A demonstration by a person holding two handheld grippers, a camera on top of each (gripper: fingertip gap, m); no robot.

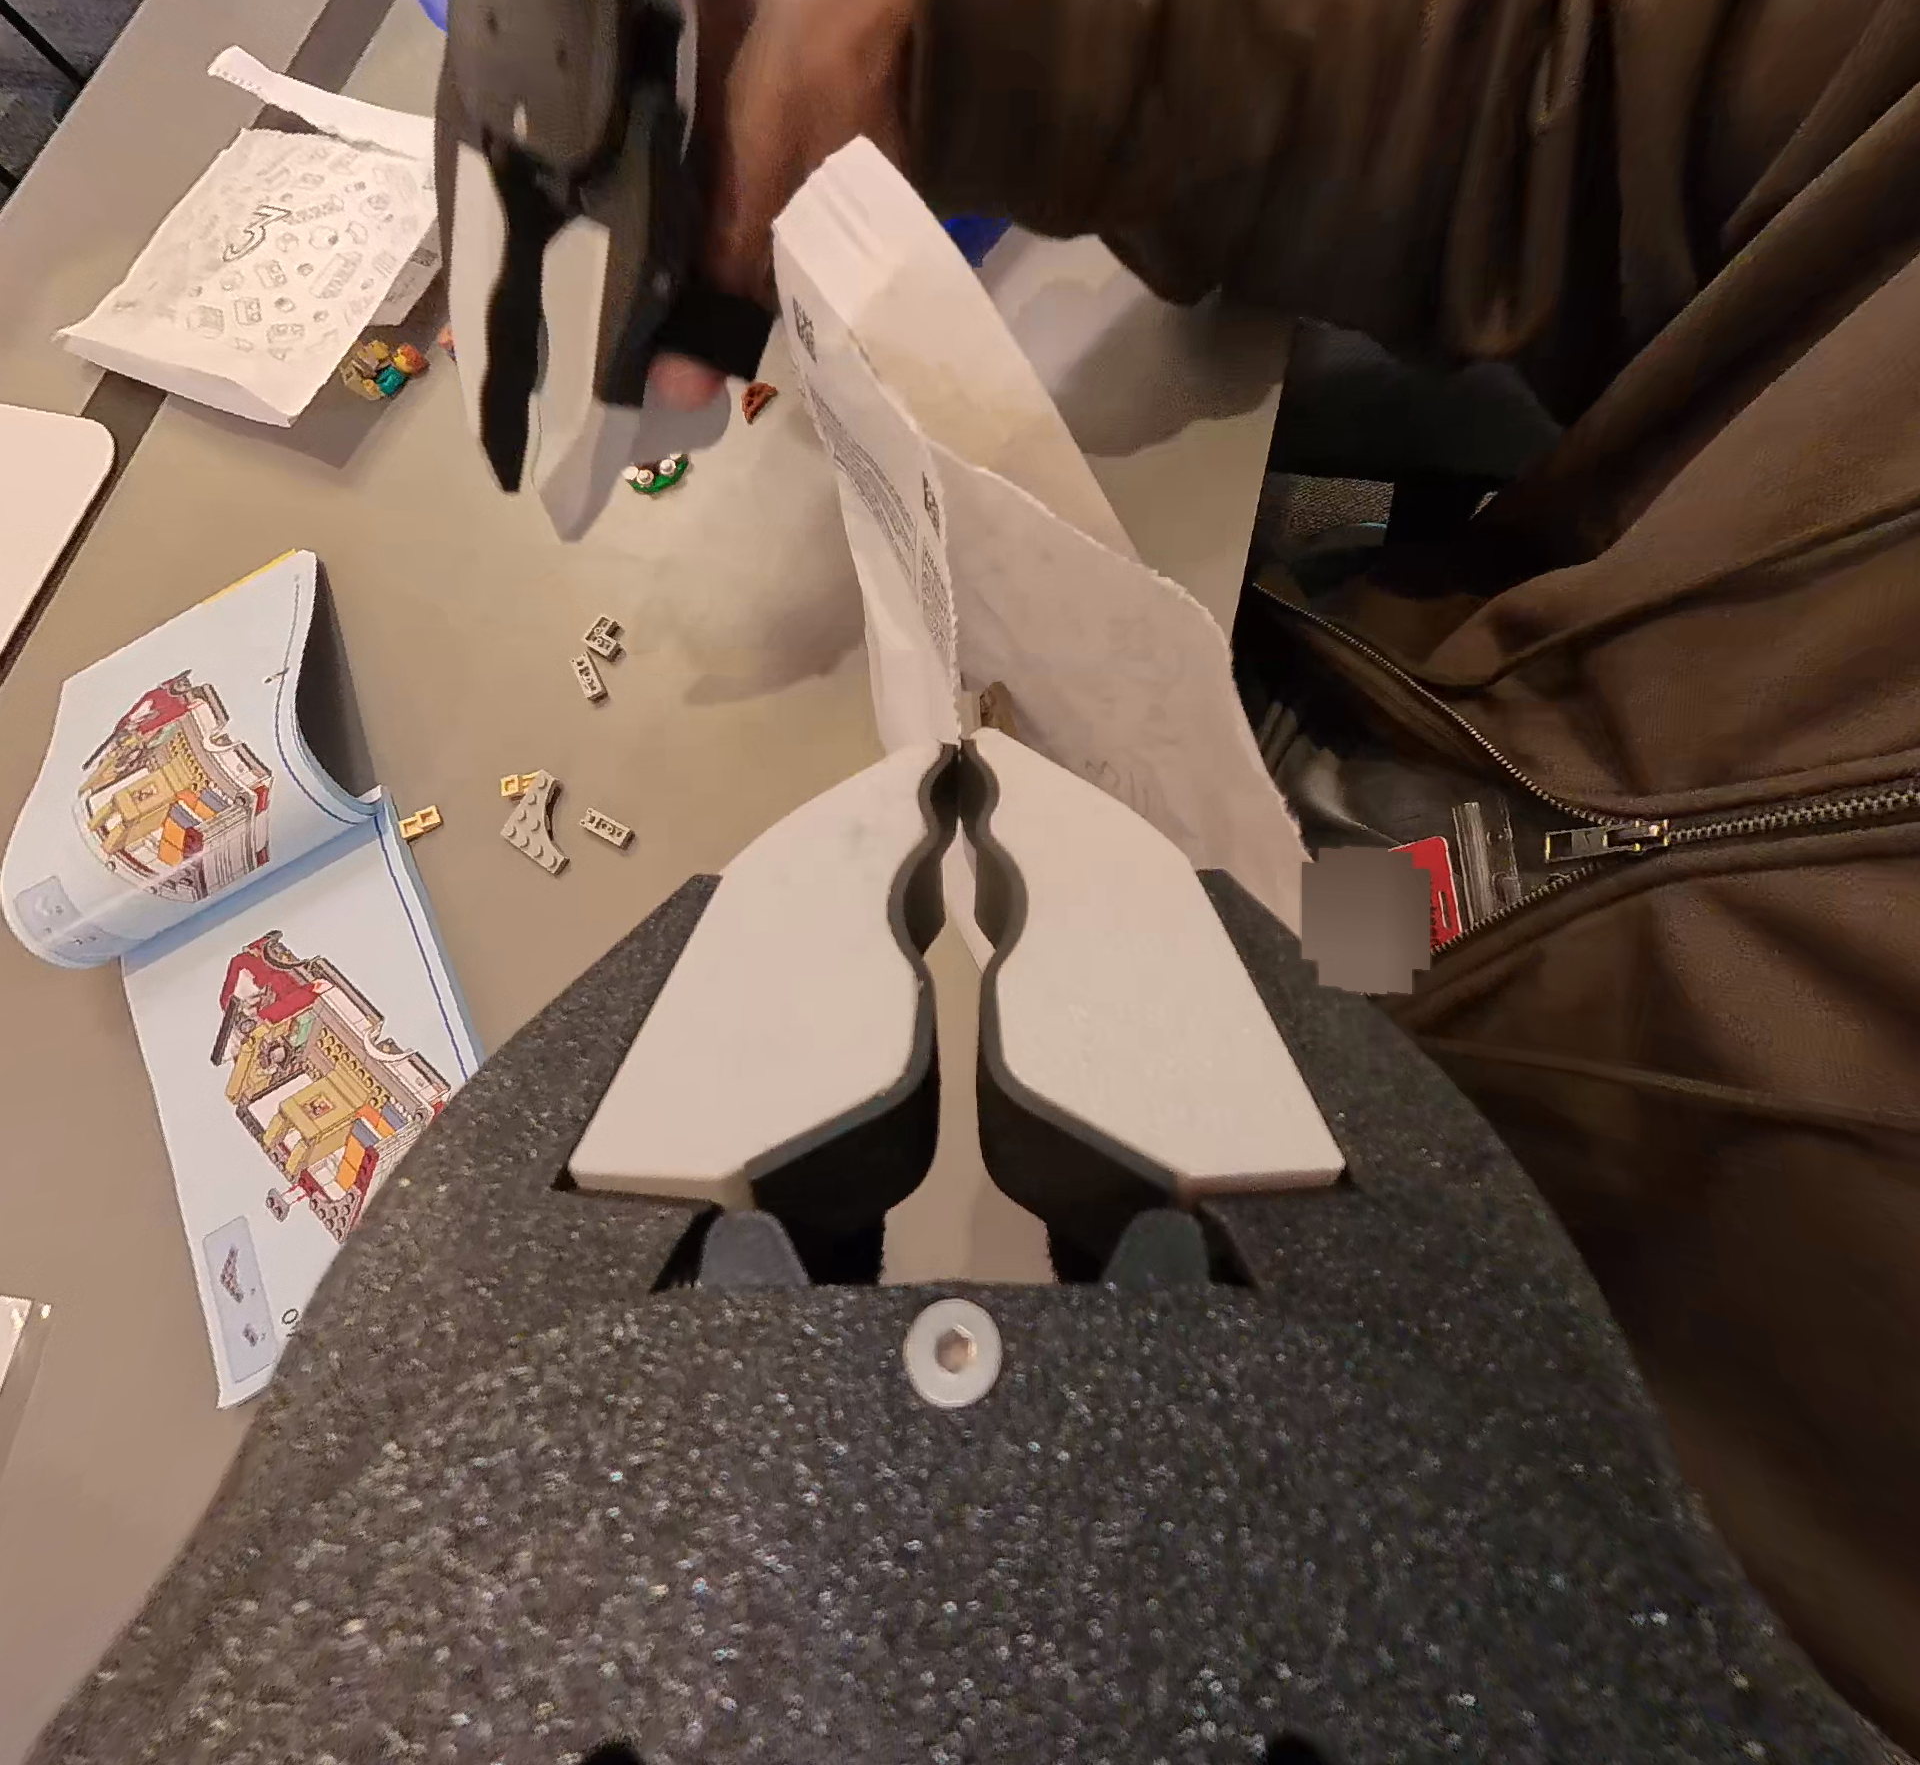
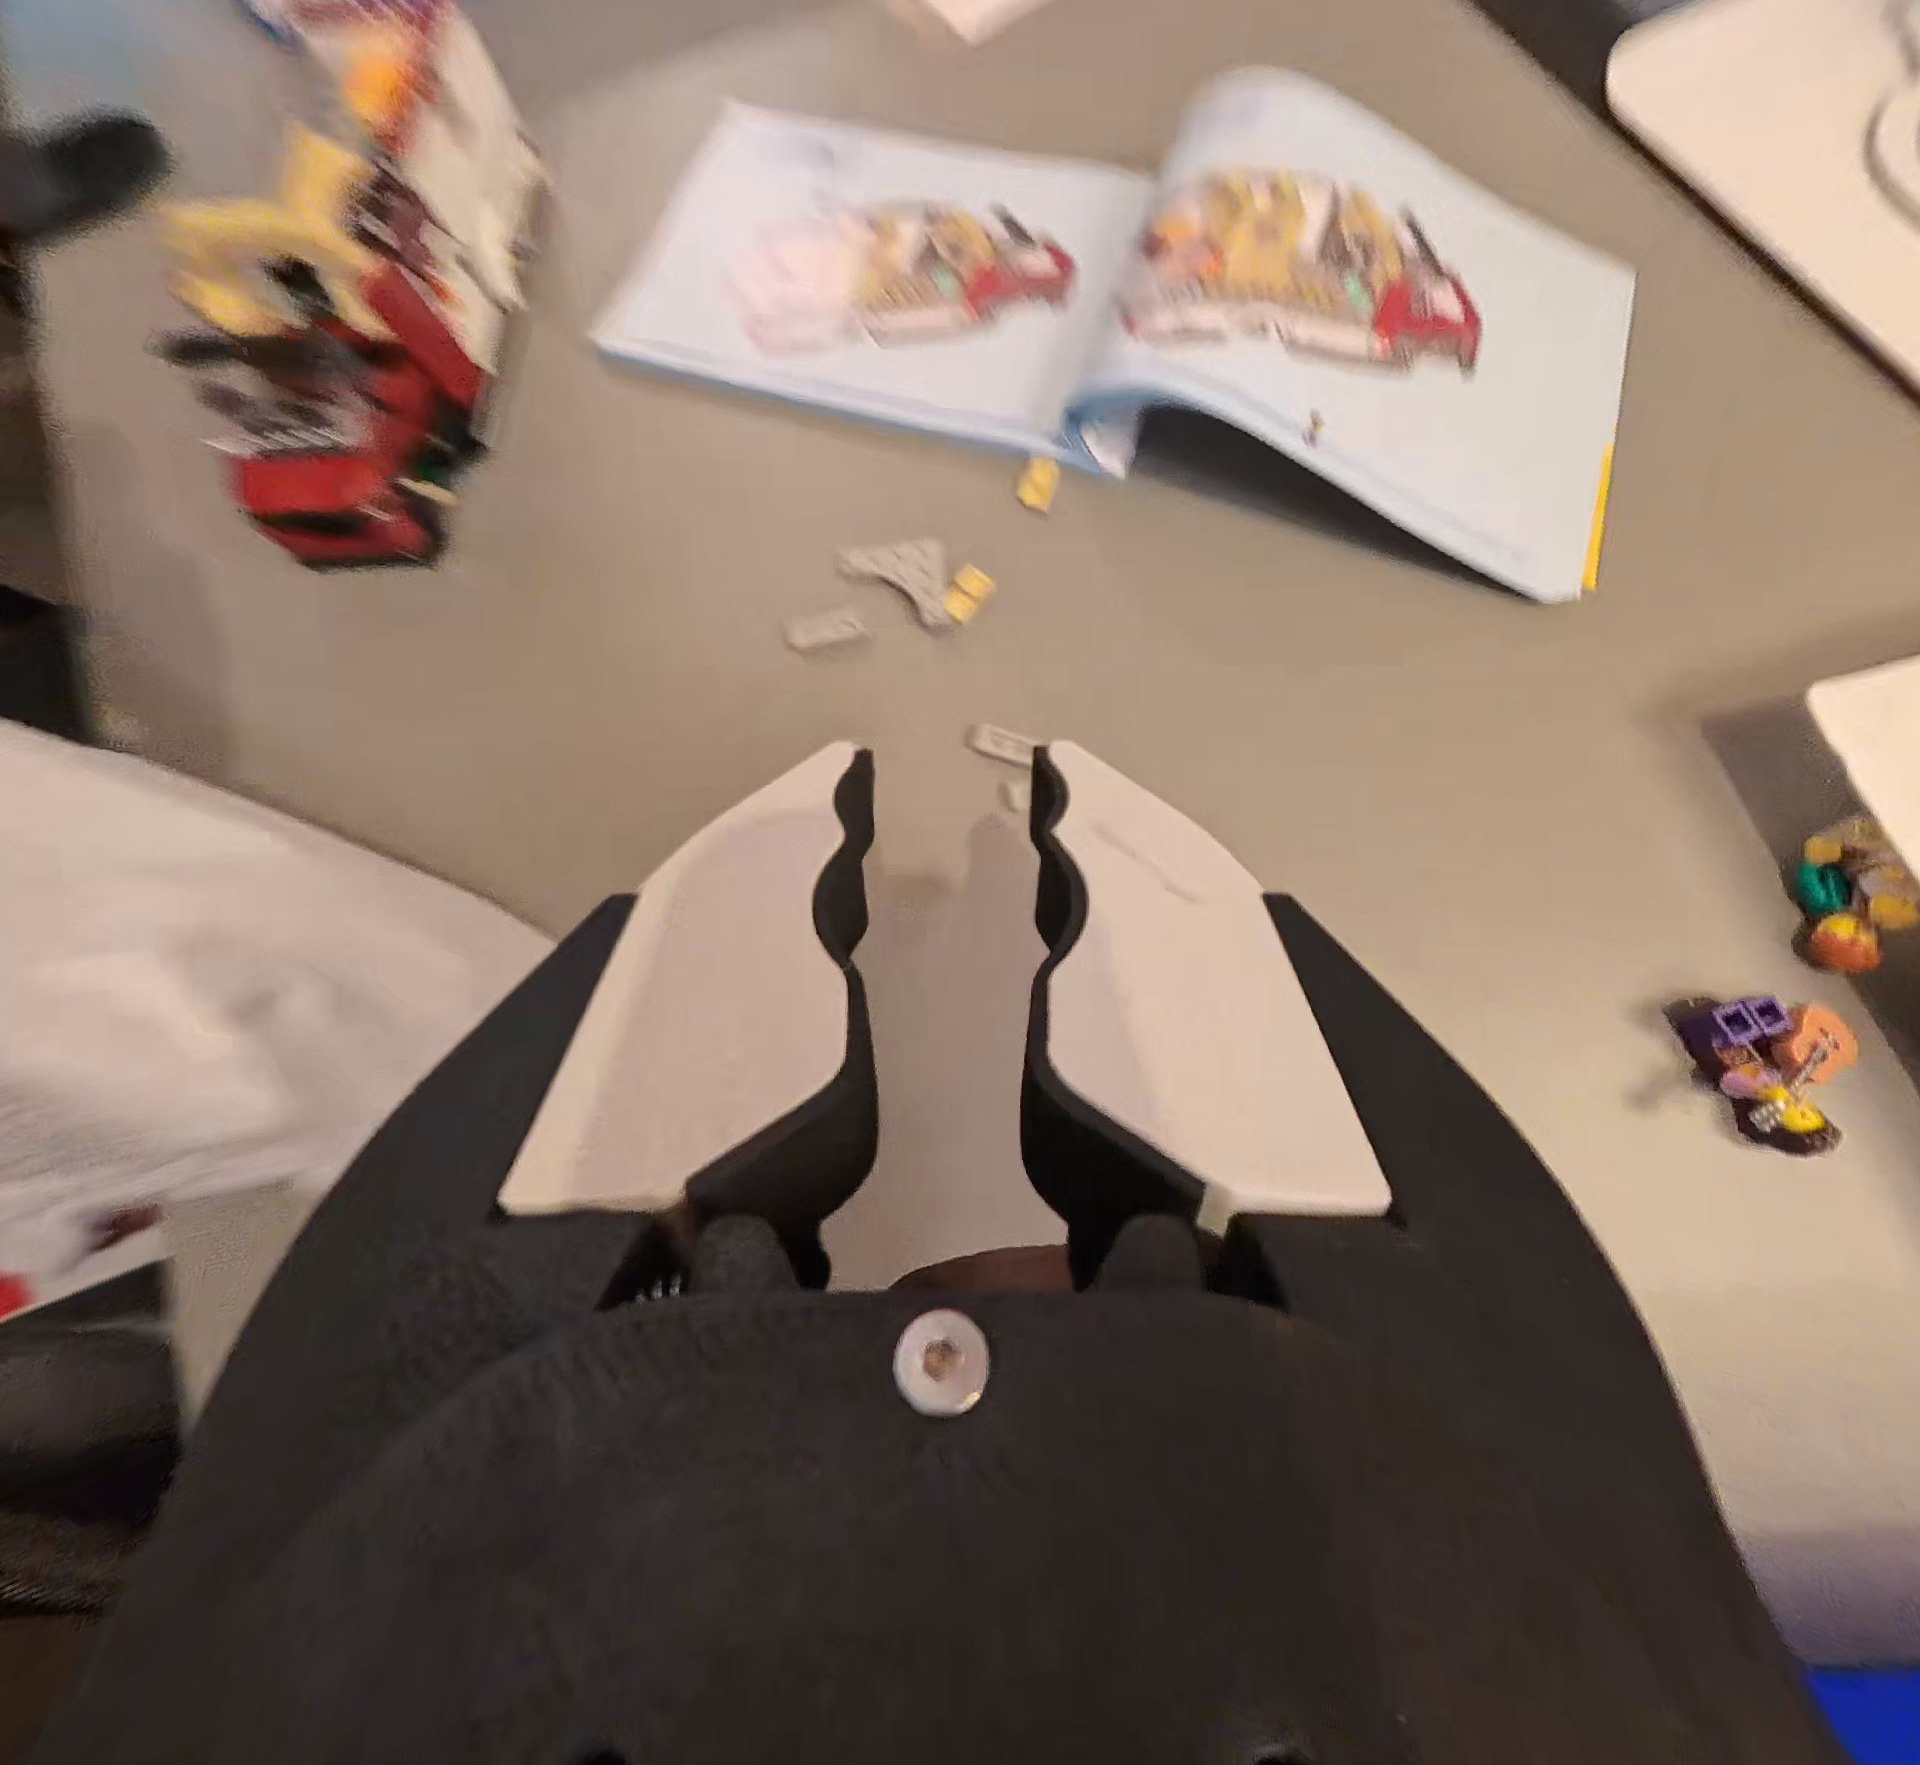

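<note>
— What does the left gripper (image 1: 958, 759) have?

— Its two fingers are pressed together at the tips on the torn edge of a white paper bag (image 1: 1039, 572). The bag stands up off the grey table (image 1: 727, 572), close to the person's brown jacket (image 1: 1558, 157), and the tear runs down to the fingertips.

— And the right gripper (image 2: 953, 759)?

— Its fingers stand partly apart with only bare table between them; it holds nothing. It hangs above the table, and a small grey brick (image 2: 1000, 741) lies just beside its right fingertip, though I can't tell whether they touch.

— What lies around them?

— Loose bricks: a grey wedge plate (image 1: 536, 822), flat grey pieces (image 1: 601, 645) and small yellow ones (image 1: 421, 820). An open instruction booklet (image 1: 208, 832) lies to the left, another printed paper bag (image 1: 270, 271) farther back, and a green piece (image 1: 657, 474) beyond the right gripper's tips.

— Anything else?

— In the right wrist view, a blurred, partly built model (image 2: 343, 344) and small figures (image 2: 1766, 1071) near the table's edge.
</note>
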